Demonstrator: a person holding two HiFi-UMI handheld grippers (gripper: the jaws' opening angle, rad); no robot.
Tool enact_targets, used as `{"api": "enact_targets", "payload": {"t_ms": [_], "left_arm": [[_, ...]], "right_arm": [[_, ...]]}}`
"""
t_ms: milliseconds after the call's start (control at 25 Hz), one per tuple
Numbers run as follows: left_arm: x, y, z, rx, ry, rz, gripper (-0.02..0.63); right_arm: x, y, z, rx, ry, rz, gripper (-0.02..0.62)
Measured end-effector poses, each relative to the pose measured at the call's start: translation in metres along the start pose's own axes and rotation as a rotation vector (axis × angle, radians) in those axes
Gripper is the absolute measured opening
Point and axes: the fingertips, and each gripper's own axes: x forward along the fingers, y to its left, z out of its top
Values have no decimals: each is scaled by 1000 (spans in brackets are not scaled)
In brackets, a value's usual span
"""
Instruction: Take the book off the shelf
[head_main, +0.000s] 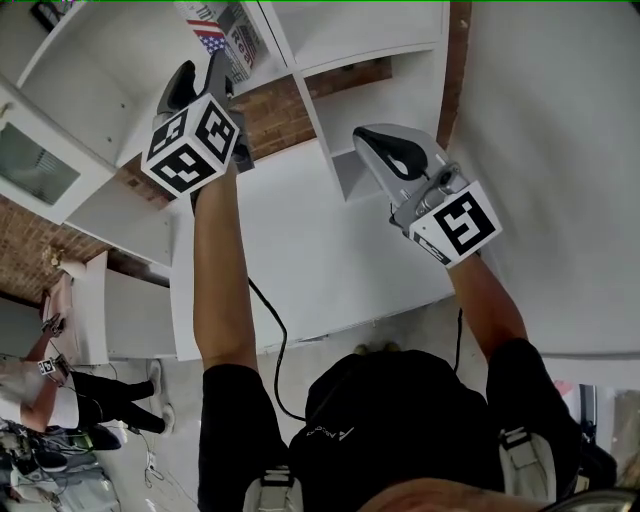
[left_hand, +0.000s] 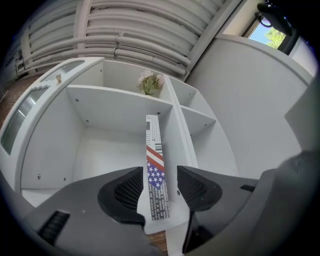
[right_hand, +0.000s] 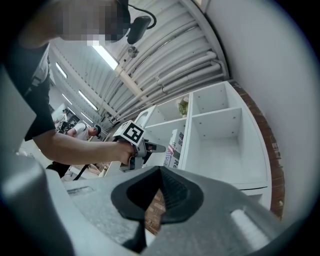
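Note:
The book (head_main: 226, 34), with a stars-and-stripes spine, stands upright in a compartment of the white shelf unit (head_main: 345, 38), against its right divider. In the left gripper view the spine (left_hand: 155, 167) runs between the jaws of my left gripper (left_hand: 159, 189), which is open: the left pad lies close by the spine and a gap shows on the right. From the head view the left gripper (head_main: 218, 72) reaches up to the book. My right gripper (head_main: 368, 138) hangs lower and to the right, shut on nothing (right_hand: 159, 172). The right gripper view shows the book (right_hand: 173, 150) beside the left gripper (right_hand: 134, 144).
A small bunch of flowers (left_hand: 150, 82) sits in the compartment above the book. Brick wall (head_main: 280, 110) shows behind the shelf. A white counter top (head_main: 310, 250) lies below. A white wall (head_main: 550, 150) stands at right. A cable (head_main: 275, 340) hangs down. A person (head_main: 60, 390) is at lower left.

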Motion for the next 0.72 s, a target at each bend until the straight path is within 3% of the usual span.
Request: {"api": "enact_targets", "payload": {"t_ms": [320,720], "left_arm": [[52,11,-16,-7,97,-10,303],[102,11,-33,60,216,-13,321]], "right_arm": [[16,-14,0,-21,-13,-4,2],[15,-26,-8,-6,-32,-26,2]]}}
